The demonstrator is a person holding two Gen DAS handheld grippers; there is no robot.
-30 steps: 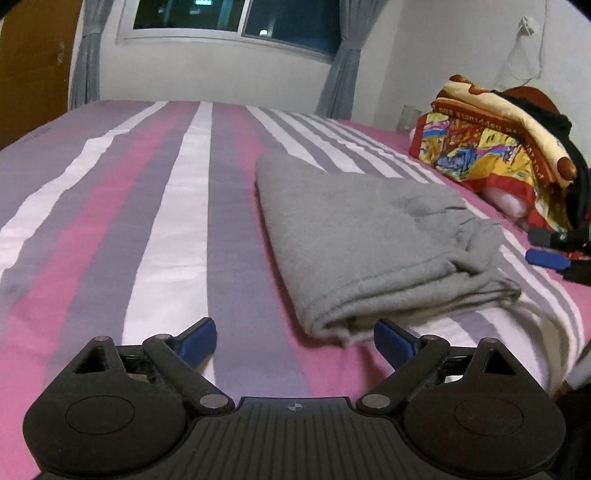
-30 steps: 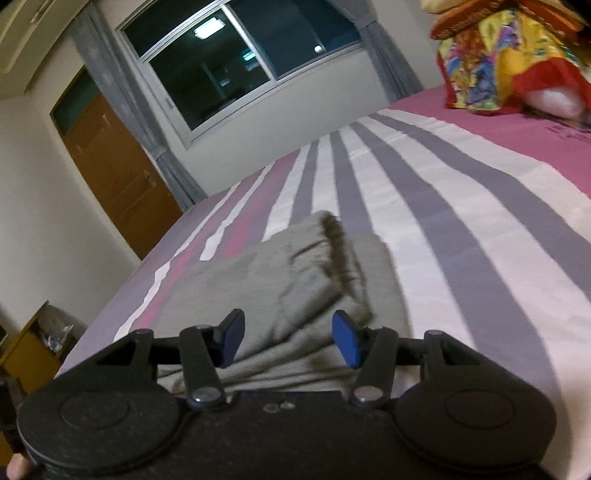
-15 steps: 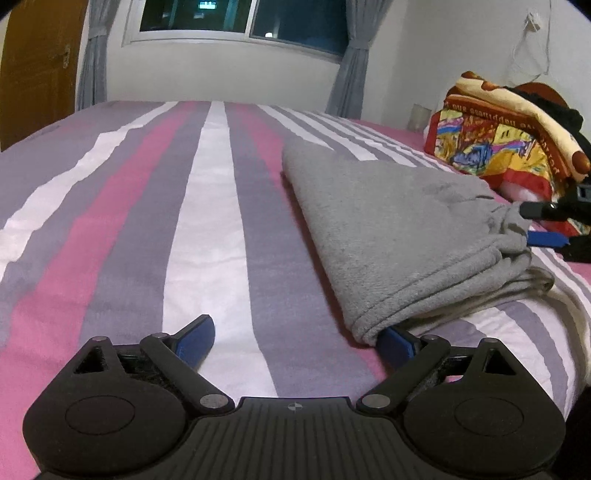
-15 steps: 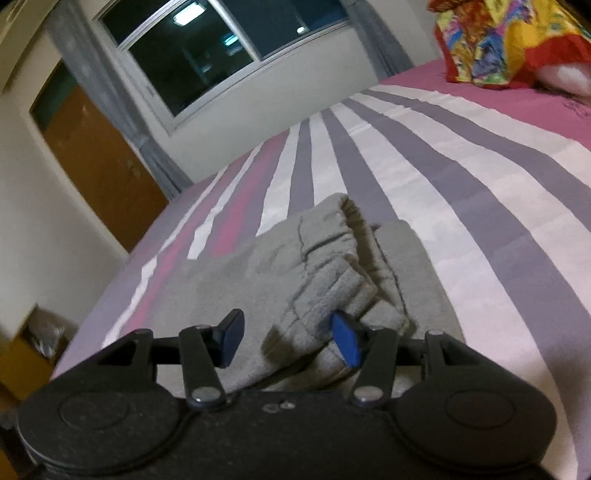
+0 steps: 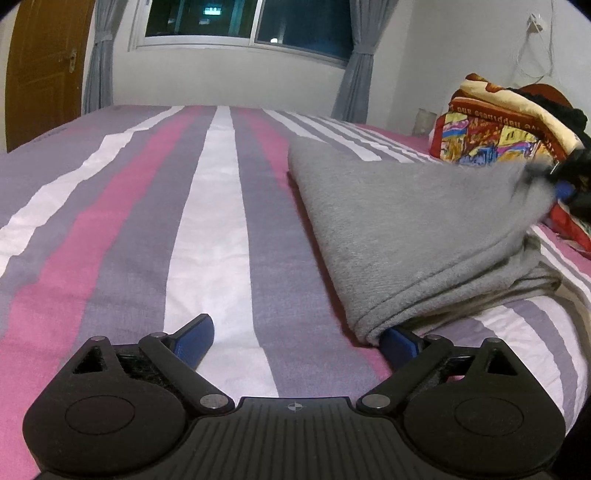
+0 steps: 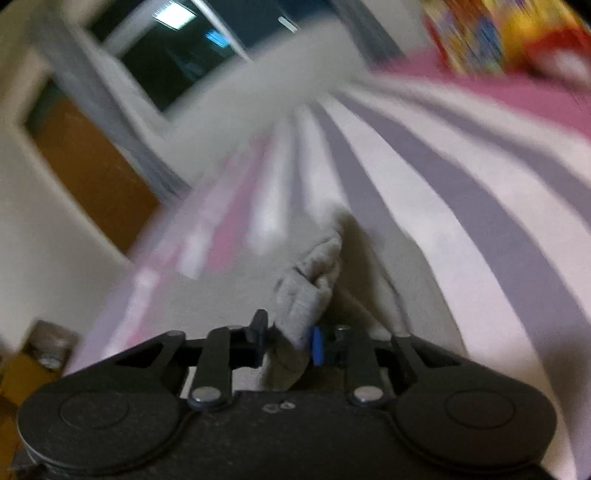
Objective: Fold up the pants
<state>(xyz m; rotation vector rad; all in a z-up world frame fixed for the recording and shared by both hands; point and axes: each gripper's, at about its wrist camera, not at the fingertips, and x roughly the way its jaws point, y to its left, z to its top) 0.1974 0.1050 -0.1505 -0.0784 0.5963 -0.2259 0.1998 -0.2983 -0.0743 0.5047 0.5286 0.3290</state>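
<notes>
Grey fleece pants (image 5: pixel 402 229) lie folded on the striped bedsheet (image 5: pixel 218 221), their long folded edge running away toward the window (image 5: pixel 243 22). Left of the pants, the left gripper (image 5: pixel 297 338) sits low on the sheet with its jaws spread wide; its left blue pad rests on a white stripe, well apart from the cloth, while its right pad is tucked under the near corner of the pants. Right of that corner, the pants' far side rises off the sheet, where the right gripper (image 6: pixel 286 338) has its jaws closed narrowly on a bunched fold of the grey fabric. Beyond the pants' right side sits a colourful blanket (image 5: pixel 495 133).
</notes>
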